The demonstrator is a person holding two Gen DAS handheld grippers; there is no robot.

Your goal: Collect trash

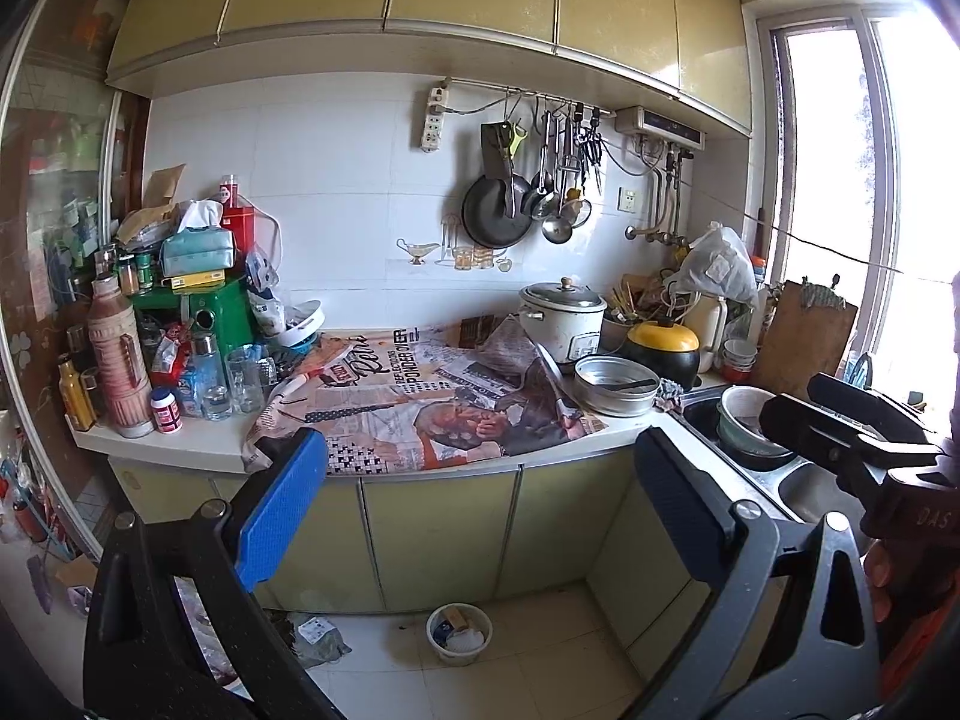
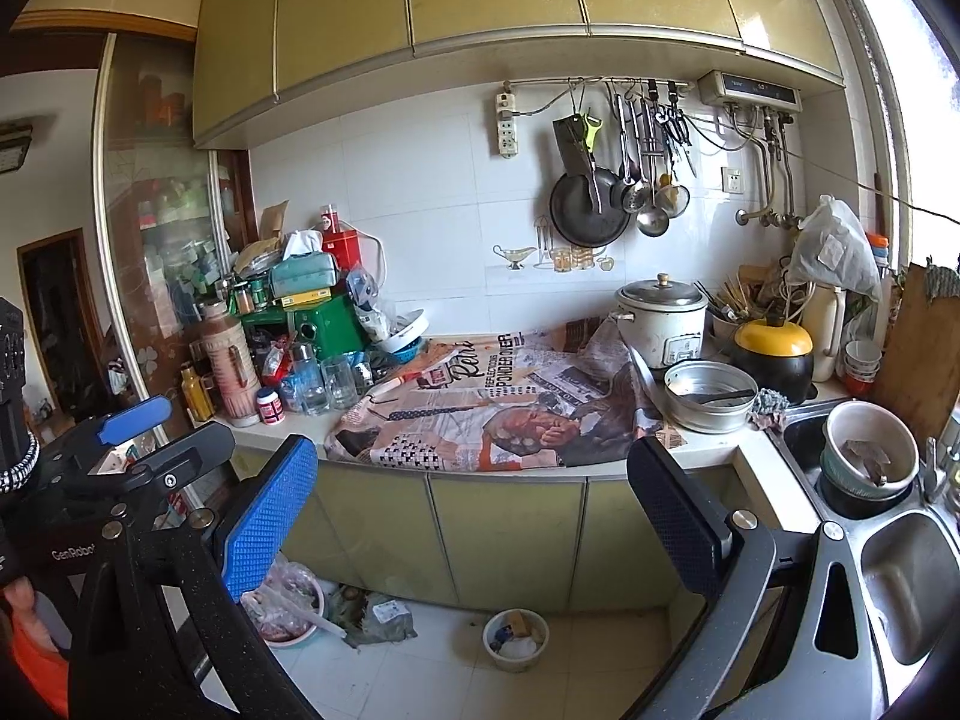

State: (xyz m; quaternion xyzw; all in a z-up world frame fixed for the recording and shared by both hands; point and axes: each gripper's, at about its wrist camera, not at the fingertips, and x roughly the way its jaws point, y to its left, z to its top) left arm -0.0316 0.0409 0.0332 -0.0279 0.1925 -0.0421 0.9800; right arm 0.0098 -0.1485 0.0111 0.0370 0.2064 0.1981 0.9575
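Both grippers hang back from the counter (image 1: 198, 447), each with its jaws spread wide and nothing between them: the left gripper (image 1: 480, 510) faces the cabinet doors, and the right gripper (image 2: 474, 510) does the same from a little further right.

To my eye the trash to collect lies low, on the floor below the counter's front edge. One crumpled wrapper (image 2: 384, 615) sits at the foot of the cabinets, and just right of it stands one small white bin (image 2: 516, 639), already part full. Left of the wrapper, beside the counter's left end, is one basin (image 2: 288, 597) holding a bagged, pinkish mass.

I'd say the sensible start is to drop low and take the wrapper by a raised fold, not flat against the tiles.

On the counter itself: one spread newspaper (image 1: 420, 402), one rice cooker (image 1: 561, 318), one steel pan (image 1: 615, 384).
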